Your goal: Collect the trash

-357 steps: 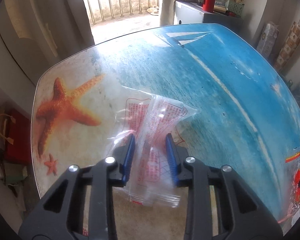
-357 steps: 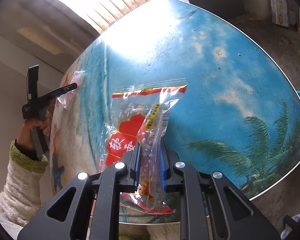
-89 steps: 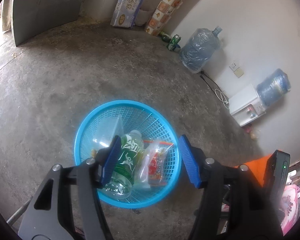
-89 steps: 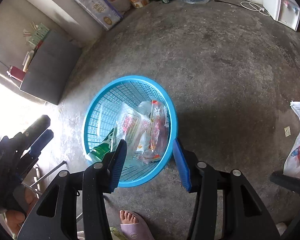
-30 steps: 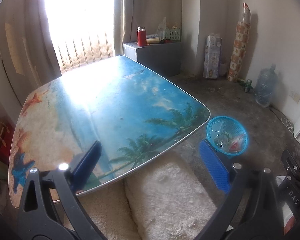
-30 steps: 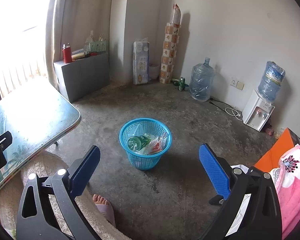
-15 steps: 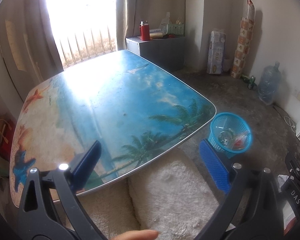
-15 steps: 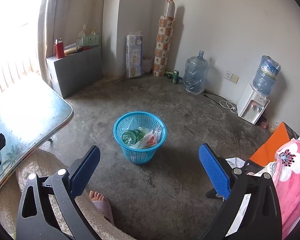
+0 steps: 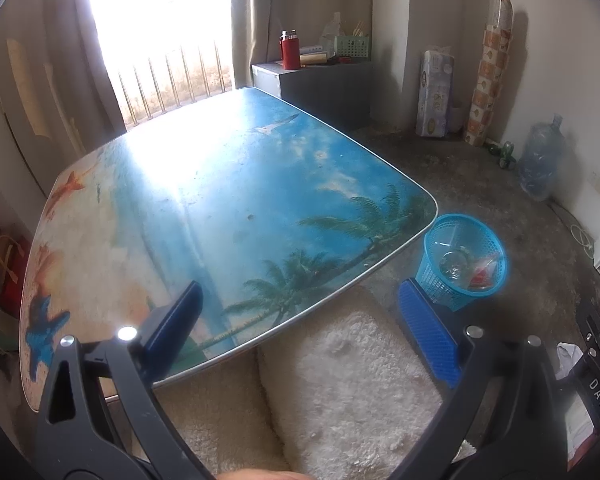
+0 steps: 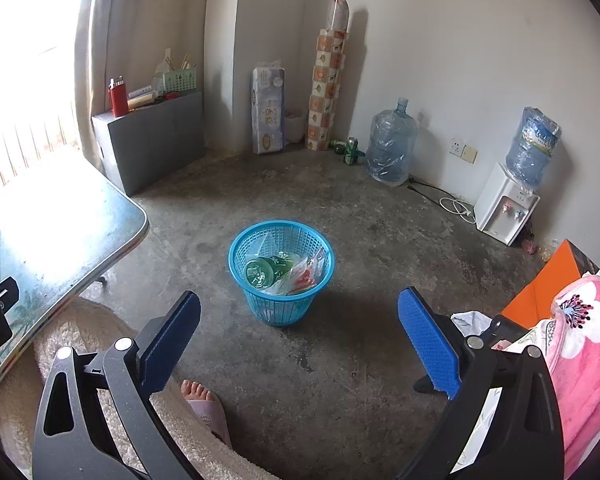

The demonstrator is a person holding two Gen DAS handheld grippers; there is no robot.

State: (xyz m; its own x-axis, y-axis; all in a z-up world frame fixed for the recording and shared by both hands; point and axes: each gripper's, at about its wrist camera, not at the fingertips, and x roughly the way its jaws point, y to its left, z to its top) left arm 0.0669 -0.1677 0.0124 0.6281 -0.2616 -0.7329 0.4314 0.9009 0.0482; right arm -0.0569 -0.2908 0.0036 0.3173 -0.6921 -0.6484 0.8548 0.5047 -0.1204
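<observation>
A blue mesh basket [image 10: 281, 280] stands on the concrete floor, holding a green bottle [image 10: 269, 269] and plastic wrappers [image 10: 305, 273]. It also shows in the left wrist view [image 9: 464, 260], just right of the table's near corner. The beach-print table [image 9: 220, 208] carries no trash that I can see. My left gripper [image 9: 300, 328] is open and empty, held over the table's near edge and my lap. My right gripper [image 10: 299, 340] is open and empty, held well back from the basket.
A grey cabinet [image 10: 156, 136] with a red flask stands by the window. Water jugs [image 10: 390, 152], a dispenser [image 10: 504, 208], a paper-roll pack [image 10: 268, 110] line the walls. My slippered foot [image 10: 204, 404] and a pink blanket [image 10: 580, 352] lie near.
Both grippers have let go of their wrappers, which now lie in the basket. Both have pulled back up and away from the basket. In the last second the views shifted only slightly.
</observation>
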